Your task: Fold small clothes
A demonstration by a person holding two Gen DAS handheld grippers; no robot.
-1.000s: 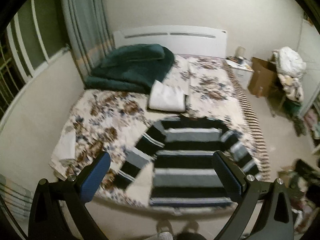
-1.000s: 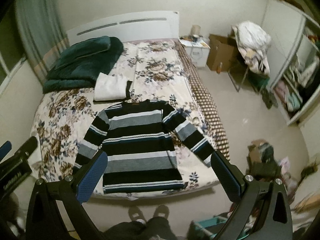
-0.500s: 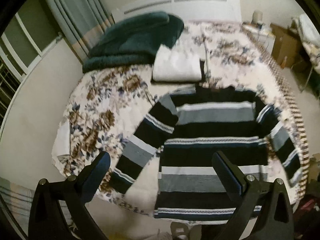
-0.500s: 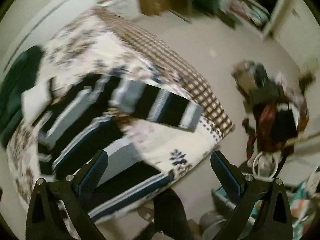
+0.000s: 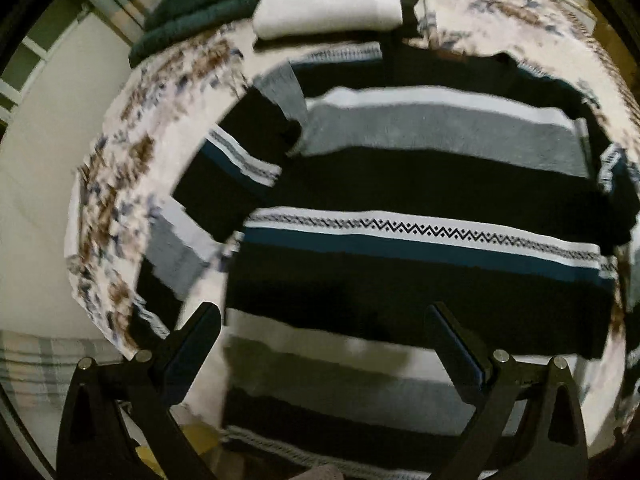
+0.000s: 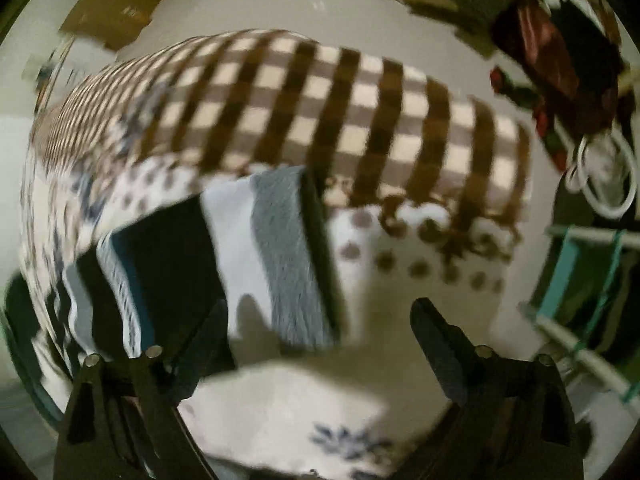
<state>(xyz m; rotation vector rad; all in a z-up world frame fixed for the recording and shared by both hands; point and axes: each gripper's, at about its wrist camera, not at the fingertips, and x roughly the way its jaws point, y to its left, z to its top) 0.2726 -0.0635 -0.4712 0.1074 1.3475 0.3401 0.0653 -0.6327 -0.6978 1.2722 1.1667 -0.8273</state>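
1. Right wrist view: right gripper [image 6: 320,328] hangs over the bed corner with its jaws wide apart and nothing between them. The sweater's sleeve cuff [image 6: 280,256] lies just ahead and slightly left of centre, near the left fingertip.
2. Sleeve long axis runs from the cuff back toward lower left, to the sweater body. The cuff end is the nearest graspable part, so the right hand is the closer one for this sleeve.
3. Left wrist view: left gripper [image 5: 324,328] is also spread wide, holding nothing, low over the striped sweater [image 5: 420,184], which lies flat across the bedspread [image 5: 116,176], hem nearest.
4. The other sleeve [image 5: 208,200] slants down-left, off the left fingertip.
5. Materials: soft knit in black, grey and white bands with a zigzag stripe; limp, will drape. Floral cover, checked bed edge [image 6: 320,96].
6. Frames are blurred; contact with cloth probably not made yet.
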